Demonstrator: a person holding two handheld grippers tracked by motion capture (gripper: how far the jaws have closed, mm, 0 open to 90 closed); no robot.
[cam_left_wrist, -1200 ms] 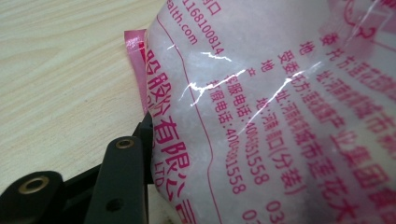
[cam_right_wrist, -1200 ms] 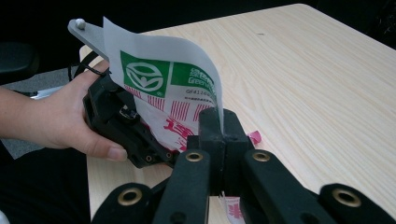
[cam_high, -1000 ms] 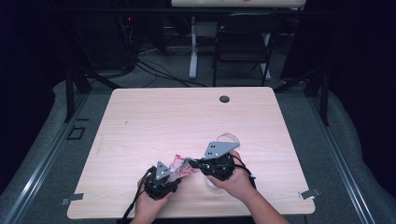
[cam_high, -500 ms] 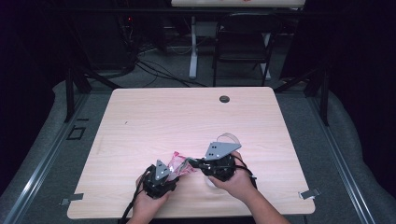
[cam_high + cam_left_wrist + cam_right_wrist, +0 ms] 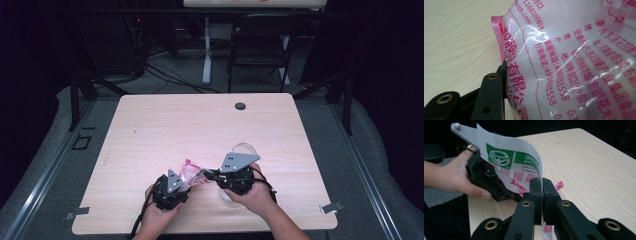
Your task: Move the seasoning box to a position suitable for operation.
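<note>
A plastic bag (image 5: 191,174) printed in pink, with a green logo on a white panel (image 5: 511,162), is held between both grippers over the table's near edge. My left gripper (image 5: 184,184) is shut on the bulky bag (image 5: 574,62). One black finger (image 5: 492,100) shows beside it, and the other is hidden behind the bag. My right gripper (image 5: 542,183) pinches the bag's thin edge. Its jaws have just eased open slightly, but the pads still press on the film. In the high view the right gripper (image 5: 205,174) points left at the bag. The left gripper (image 5: 489,182) and its hand (image 5: 454,175) sit just beyond.
The light wooden table (image 5: 200,125) stretches away behind the grippers, with a dark round grommet (image 5: 240,106) near its far edge. A pale curled strip (image 5: 243,147) lies just behind my right gripper. A black chair (image 5: 260,50) and cables stand beyond the table.
</note>
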